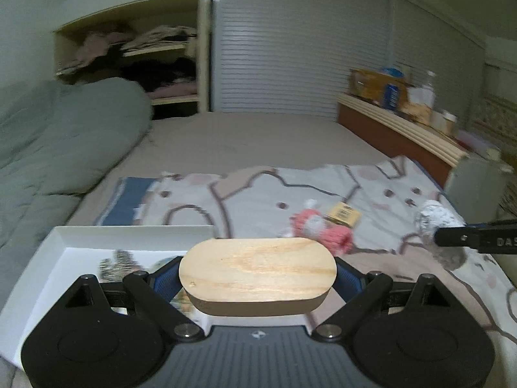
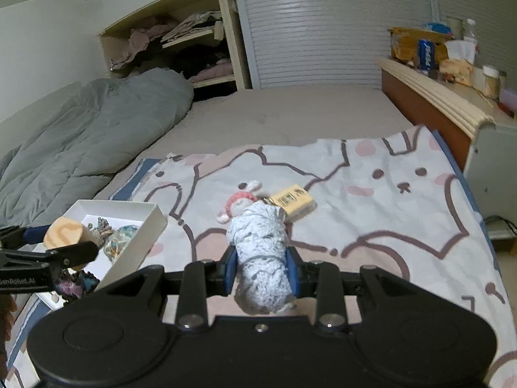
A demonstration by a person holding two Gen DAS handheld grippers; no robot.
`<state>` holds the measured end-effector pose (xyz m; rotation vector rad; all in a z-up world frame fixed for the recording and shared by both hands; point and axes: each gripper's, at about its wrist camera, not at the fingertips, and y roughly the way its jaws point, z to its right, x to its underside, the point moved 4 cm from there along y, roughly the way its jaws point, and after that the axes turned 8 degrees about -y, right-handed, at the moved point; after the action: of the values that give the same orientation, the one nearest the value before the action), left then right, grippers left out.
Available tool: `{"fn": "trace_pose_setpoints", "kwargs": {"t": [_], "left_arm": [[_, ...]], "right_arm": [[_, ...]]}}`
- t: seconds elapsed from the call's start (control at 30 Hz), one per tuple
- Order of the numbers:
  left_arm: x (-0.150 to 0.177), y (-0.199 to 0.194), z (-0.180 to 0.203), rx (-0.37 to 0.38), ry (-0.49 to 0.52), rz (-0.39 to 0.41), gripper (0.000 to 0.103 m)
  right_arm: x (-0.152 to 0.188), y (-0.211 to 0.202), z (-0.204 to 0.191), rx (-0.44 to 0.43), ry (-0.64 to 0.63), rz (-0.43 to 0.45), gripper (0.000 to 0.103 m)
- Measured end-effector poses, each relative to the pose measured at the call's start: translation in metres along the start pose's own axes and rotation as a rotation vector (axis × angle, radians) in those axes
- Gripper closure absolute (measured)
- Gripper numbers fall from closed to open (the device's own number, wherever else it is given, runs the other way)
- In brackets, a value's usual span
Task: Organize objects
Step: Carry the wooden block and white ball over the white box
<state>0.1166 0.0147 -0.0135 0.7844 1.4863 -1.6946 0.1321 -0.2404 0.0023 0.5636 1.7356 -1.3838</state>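
My left gripper [image 1: 258, 278] is shut on an oval wooden block [image 1: 258, 271], held across its long ends above the white box [image 1: 58, 242]. The same block [image 2: 66, 231] and left gripper [image 2: 69, 249] show at the left of the right wrist view, over the box [image 2: 142, 229] of small trinkets. My right gripper [image 2: 261, 271] is shut on a white-grey crocheted roll [image 2: 260, 258], lifted above the bunny-print blanket [image 2: 387, 200]. That roll [image 1: 434, 223] appears at the right edge of the left wrist view. A pink crocheted doll [image 2: 240, 202] with a yellow tag [image 2: 292, 200] lies on the blanket.
A grey duvet [image 2: 90, 135] is heaped at the left of the bed. A wooden headboard shelf [image 2: 446, 97] at the right carries boxes, a can and jars. An open closet [image 2: 181, 42] with clothes stands at the back beside a slatted door.
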Motion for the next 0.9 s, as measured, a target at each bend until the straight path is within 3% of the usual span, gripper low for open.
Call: {"fn": "trace_pose_setpoints", "kwargs": {"t": [0.17, 0.57, 0.9], "left_arm": [[-0.01, -0.007, -0.041, -0.089, -0.054, 0.039, 0.01], [-0.025, -0.019, -0.13, -0.224, -0.252, 0.107, 0.01], [-0.006, -0.018, -0.209, -0.381, -0.58, 0.098, 0.01]], "right_arm": [[-0.013, 0.013, -0.024, -0.017, -0.008, 0.011, 0.07], [-0.042, 0.052, -0.098, -0.107, -0.063, 0.032, 0.07], [-0.051, 0.087, -0.175, -0.251, -0.211, 0.02, 0.07]]}}
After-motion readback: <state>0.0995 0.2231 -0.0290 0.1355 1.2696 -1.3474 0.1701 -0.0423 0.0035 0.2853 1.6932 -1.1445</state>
